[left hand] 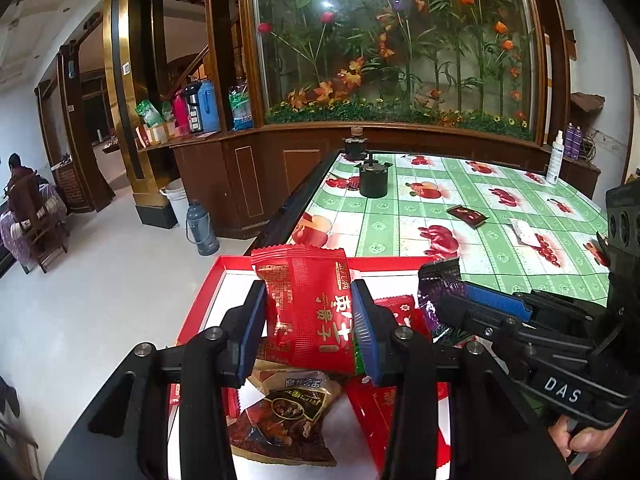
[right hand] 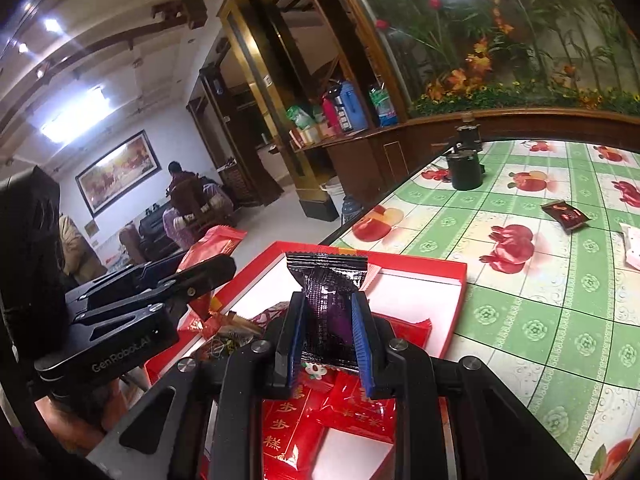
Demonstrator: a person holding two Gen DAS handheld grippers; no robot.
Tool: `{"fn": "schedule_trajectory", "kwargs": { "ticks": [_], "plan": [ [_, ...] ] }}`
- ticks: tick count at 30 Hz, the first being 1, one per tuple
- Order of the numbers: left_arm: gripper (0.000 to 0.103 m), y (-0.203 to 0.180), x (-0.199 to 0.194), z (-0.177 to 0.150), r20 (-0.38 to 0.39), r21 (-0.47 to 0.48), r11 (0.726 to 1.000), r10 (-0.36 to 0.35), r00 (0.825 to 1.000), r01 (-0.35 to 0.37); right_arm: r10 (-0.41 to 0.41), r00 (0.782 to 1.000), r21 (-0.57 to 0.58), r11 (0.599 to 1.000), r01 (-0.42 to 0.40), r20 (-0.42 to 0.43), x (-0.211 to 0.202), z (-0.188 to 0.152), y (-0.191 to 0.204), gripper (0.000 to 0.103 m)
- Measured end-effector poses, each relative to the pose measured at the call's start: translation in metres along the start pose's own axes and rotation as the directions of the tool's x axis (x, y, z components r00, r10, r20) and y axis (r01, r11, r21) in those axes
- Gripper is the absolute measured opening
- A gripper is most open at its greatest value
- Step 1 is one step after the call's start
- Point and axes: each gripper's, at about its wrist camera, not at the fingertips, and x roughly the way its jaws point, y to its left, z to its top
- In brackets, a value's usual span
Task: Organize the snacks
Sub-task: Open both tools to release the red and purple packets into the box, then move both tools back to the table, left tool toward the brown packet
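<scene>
Holding a red snack packet (left hand: 308, 312) clamped in your left gripper (left hand: 309, 330), dark purple packet (right hand: 330, 312) pinched in your right gripper (right hand: 328, 340), both above the red tray (right hand: 420, 270).

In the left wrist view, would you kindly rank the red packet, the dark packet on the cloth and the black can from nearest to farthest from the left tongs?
1. Red packet, gripped in the left tongs.
2. Dark packet, mid-table, right.
3. Black can, far left edge.

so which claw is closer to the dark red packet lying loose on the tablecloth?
Right, judging by the left wrist view. The right claw, shut on a purple packet, sits on the dark red packet's side of the red tray; the left claw, gripping a red packet, is farther away.
</scene>
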Motion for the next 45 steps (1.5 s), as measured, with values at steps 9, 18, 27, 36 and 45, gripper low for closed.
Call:
{"fn": "schedule_trajectory", "kwargs": {
  "ticks": [9,18,27,36,45],
  "plan": [
    [0.040,0.007,0.007,-0.003,-0.018,-0.010,1.000,0.004,1.000,-0.004,-0.011,1.000,-0.026,1.000,0.011,-0.016,0.004,-0.002,0.002,0.023],
    [0.041,0.012,0.011,-0.005,-0.031,-0.022,1.000,0.018,0.999,-0.019,-0.012,0.999,-0.046,0.999,0.011,-0.034,0.008,-0.004,0.005,0.026],
    [0.066,0.022,0.016,-0.006,-0.047,-0.052,0.996,0.072,0.996,-0.074,-0.011,1.000,-0.027,1.000,0.011,-0.012,0.004,0.001,0.001,0.026],
    [0.068,0.020,0.020,-0.005,-0.041,-0.047,0.996,0.077,0.996,-0.079,-0.069,0.997,0.217,0.974,0.059,0.040,-0.012,0.010,-0.058,0.034],
    [0.070,0.006,0.027,-0.002,-0.060,-0.028,0.998,0.059,0.996,-0.060,-0.105,0.992,0.296,0.947,0.122,-0.072,0.004,0.005,-0.078,0.037]
  ]
}}
